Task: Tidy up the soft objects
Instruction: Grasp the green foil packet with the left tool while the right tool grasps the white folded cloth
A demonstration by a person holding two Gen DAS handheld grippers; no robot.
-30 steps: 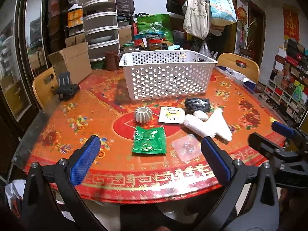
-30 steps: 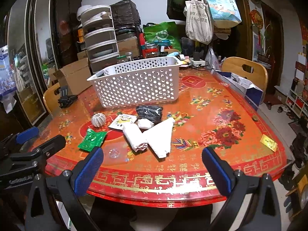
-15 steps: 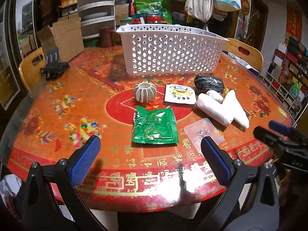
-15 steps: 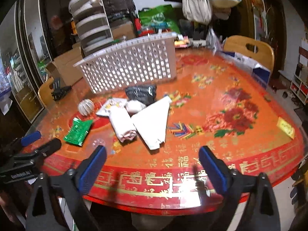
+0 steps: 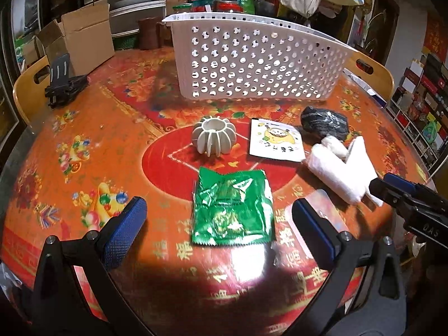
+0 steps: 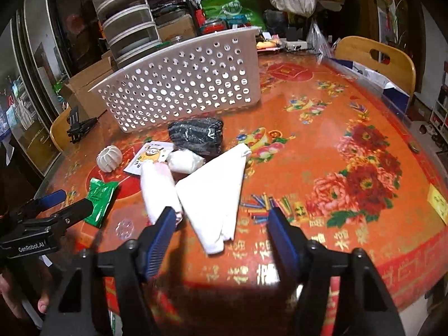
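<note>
The right tongs are seen low in the right wrist view, the jaws just having been closing but still released, with nothing pressed between them; the near corner of the folded white cloth lies in the gap, a rolled white towel just left of it. The cloth is judged light, limp and likely to unfold, so a pinch through the layered near corner is favoured. In the left wrist view the left tongs are held wide and released around the green foil packet at lower centre, which is not touched. It is judged thin, crinkly and slippery, best taken by an edge. The white perforated basket stands at the top of the frame on the desk.
</note>
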